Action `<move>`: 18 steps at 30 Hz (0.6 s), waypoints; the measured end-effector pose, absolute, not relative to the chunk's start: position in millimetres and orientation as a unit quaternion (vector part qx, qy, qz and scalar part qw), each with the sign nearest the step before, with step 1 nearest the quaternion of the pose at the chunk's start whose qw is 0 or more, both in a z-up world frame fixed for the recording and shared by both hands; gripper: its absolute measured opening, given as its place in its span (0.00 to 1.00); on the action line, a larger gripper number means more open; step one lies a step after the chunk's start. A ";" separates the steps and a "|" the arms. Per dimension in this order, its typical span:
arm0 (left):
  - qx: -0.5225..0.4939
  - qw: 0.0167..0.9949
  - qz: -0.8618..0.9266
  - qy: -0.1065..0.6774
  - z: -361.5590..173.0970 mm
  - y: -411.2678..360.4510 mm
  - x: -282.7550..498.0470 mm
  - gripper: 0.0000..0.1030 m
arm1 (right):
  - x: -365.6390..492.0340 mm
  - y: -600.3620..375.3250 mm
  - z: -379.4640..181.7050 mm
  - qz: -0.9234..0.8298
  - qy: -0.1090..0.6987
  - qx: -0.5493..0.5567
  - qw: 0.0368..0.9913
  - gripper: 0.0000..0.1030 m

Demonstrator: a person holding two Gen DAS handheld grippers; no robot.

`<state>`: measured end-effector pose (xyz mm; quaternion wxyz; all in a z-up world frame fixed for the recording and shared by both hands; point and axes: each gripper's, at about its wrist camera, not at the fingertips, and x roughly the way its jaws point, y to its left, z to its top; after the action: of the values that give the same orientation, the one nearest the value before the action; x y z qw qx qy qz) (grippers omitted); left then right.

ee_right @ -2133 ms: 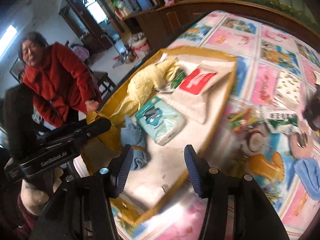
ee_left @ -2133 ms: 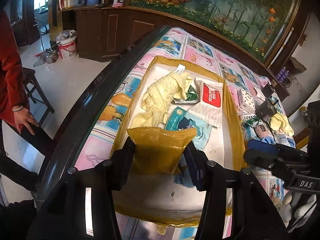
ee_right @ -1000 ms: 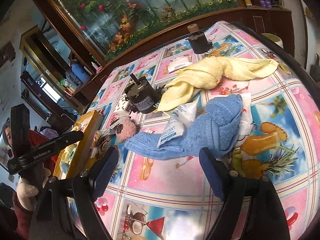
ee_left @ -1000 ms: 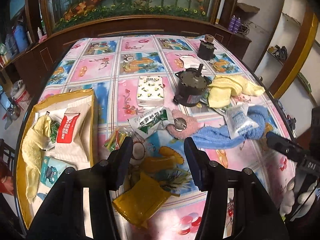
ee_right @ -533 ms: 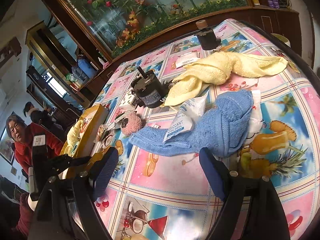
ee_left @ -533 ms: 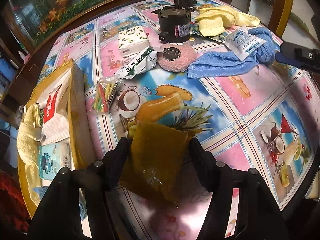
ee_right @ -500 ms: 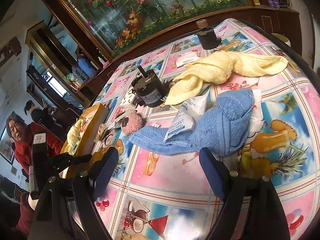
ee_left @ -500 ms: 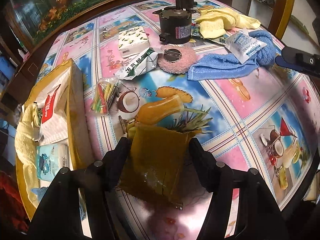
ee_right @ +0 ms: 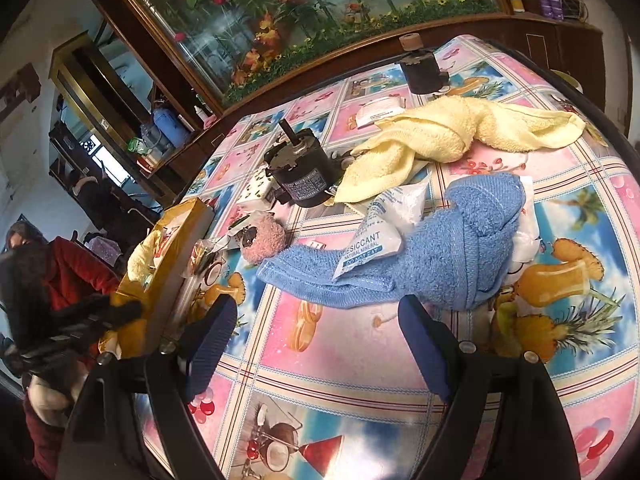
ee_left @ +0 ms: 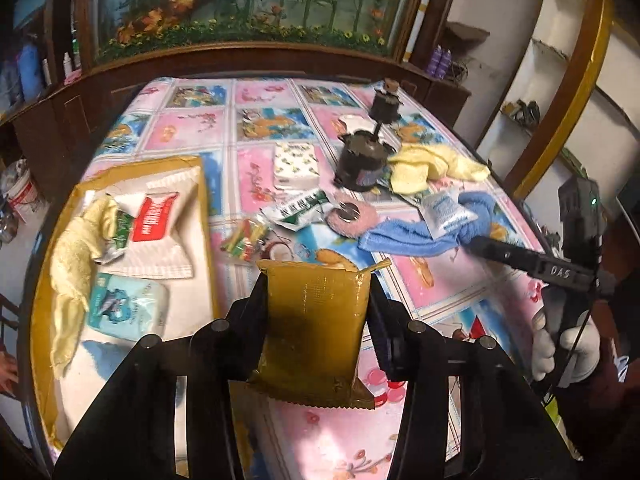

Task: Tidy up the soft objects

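My left gripper (ee_left: 316, 300) is shut on a flat gold foil pouch (ee_left: 314, 328) and holds it above the table's near edge, right of the yellow-rimmed tray (ee_left: 208, 216). The tray holds a yellow towel (ee_left: 72, 248), a teal tissue pack (ee_left: 128, 308) and a white pack with a red label (ee_left: 154, 220). My right gripper (ee_right: 316, 328) is open and empty, just short of the blue towel (ee_right: 452, 256). A white desiccant sachet (ee_right: 380, 236) lies on that towel. A yellow towel (ee_right: 452, 132) and a pink fuzzy pad (ee_right: 262, 240) lie beyond.
Two black motors (ee_right: 302, 176) (ee_right: 420, 66) stand on the table. A patterned tissue pack (ee_left: 294, 164), a green-and-white packet (ee_left: 300, 212) and a bag of coloured sticks (ee_left: 244, 238) lie mid-table. A wooden cabinet (ee_left: 240, 60) backs the table. A person in red (ee_right: 60, 276) stands left.
My left gripper let go of the gold pouch on the table, gripped it again and has lifted it. My right gripper swung from the tray to the blue towel and stayed open.
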<state>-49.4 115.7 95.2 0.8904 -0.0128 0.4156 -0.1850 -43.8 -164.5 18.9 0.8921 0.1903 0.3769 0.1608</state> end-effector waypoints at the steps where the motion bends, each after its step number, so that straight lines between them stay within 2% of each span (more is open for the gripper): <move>1: -0.017 0.895 -0.171 0.412 100.6 126.4 -52.0 0.43 | -43.2 -164.5 17.7 0.159 0.378 0.191 0.892 0.80; 4: -0.016 0.906 -0.096 0.412 103.3 163.2 -54.4 0.43 | -41.6 -164.9 14.8 0.155 0.379 0.191 0.892 0.80; 9: -0.042 0.893 0.002 0.447 77.0 220.8 -50.3 0.43 | -40.8 -164.4 12.2 0.153 0.381 0.188 0.892 0.80; 18: -0.046 0.883 0.052 0.464 51.6 248.2 -44.8 0.46 | -39.8 -162.4 10.1 0.151 0.386 0.182 0.892 0.80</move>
<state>-44.8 248.2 51.6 0.8831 -0.0462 0.4639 0.0523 -39.8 -162.4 10.1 0.8918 0.1824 0.3855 0.1512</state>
